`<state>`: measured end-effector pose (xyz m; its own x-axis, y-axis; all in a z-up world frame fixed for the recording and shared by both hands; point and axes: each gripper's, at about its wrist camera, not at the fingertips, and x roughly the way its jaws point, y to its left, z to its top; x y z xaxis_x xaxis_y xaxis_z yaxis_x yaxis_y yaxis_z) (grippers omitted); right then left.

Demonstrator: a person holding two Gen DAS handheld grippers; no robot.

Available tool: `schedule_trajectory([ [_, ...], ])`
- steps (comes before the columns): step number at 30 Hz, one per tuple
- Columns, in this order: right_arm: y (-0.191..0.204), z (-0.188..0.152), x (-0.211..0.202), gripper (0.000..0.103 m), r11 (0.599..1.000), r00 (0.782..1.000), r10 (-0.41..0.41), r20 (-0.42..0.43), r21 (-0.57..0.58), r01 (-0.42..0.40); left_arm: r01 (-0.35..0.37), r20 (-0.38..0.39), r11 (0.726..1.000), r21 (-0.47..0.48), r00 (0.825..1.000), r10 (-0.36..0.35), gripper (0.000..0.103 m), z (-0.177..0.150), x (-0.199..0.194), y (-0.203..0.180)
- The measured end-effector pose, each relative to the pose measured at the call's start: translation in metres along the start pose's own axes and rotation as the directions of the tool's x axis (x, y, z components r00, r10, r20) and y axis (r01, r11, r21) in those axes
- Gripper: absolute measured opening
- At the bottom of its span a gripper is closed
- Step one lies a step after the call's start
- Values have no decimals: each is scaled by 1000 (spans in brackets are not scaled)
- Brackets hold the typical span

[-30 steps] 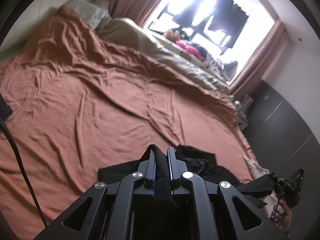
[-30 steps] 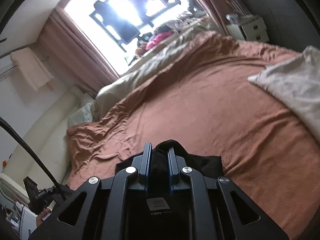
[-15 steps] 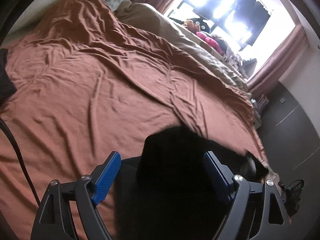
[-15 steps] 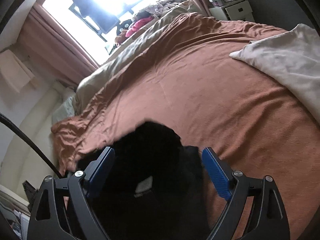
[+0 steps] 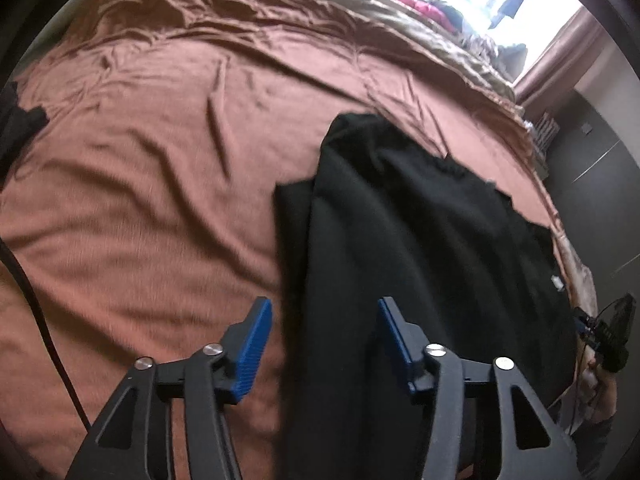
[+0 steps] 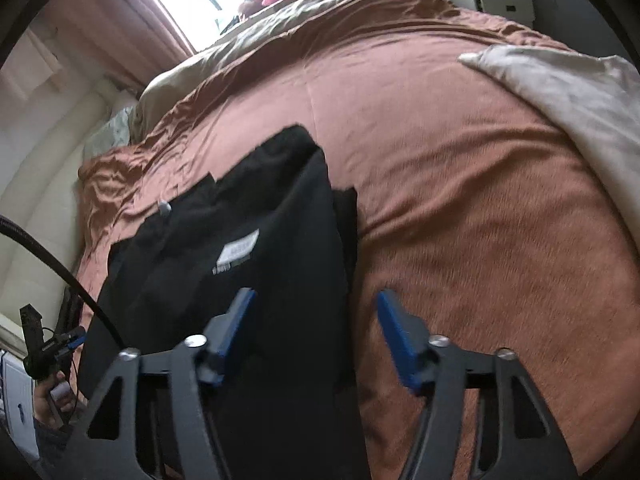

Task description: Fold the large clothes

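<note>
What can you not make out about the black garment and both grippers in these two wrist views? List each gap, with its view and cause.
- Black garment, left wrist view: near end cut off by the bottom edge and the left gripper.
- White label, right wrist view: print too small and blurred to read.
- Garment type: folds hide its shape in both views.
- Right gripper: whether its left pad touches the cloth is unclear, blurred.

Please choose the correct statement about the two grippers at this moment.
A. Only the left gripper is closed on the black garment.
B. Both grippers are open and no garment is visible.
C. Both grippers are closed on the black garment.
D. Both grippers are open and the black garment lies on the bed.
D: the left gripper and right gripper both show blue pads spread apart, gripping nothing, and the black garment lies on the brown bed cover.
</note>
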<state>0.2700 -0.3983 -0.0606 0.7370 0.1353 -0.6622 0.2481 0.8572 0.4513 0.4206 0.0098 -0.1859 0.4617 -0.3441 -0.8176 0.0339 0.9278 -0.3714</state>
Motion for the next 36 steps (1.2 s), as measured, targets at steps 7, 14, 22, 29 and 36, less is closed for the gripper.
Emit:
schedule_trajectory([
  [7, -2, -4, 4, 4, 999, 999, -35, -5, -36, 35, 12, -9, 1000, 20, 1000, -12, 17, -19, -1, -2],
  [14, -18, -29, -13, 3, 996, 996, -84, 8, 39, 83, -10, -28, 1000, 4, 1000, 10, 20, -27, 0, 2],
  [22, -3, -34, -73, 4, 988, 988, -143, 60, 64, 139, 19, -26, 999, -43, 999, -20, 43, -59, -24, 17],
  [29, 52, -34, -125, 84, 999, 988, -47, 146, -18, 50, 42, -31, 998, -49, 999, -43, 43, -93, -30, 24],
  [36, 116, -53, -135, 84, 988, 987, 35, 157, -155, -11, 144, 26, 978, -150, 990, -141, 43, -98, -49, 40],
])
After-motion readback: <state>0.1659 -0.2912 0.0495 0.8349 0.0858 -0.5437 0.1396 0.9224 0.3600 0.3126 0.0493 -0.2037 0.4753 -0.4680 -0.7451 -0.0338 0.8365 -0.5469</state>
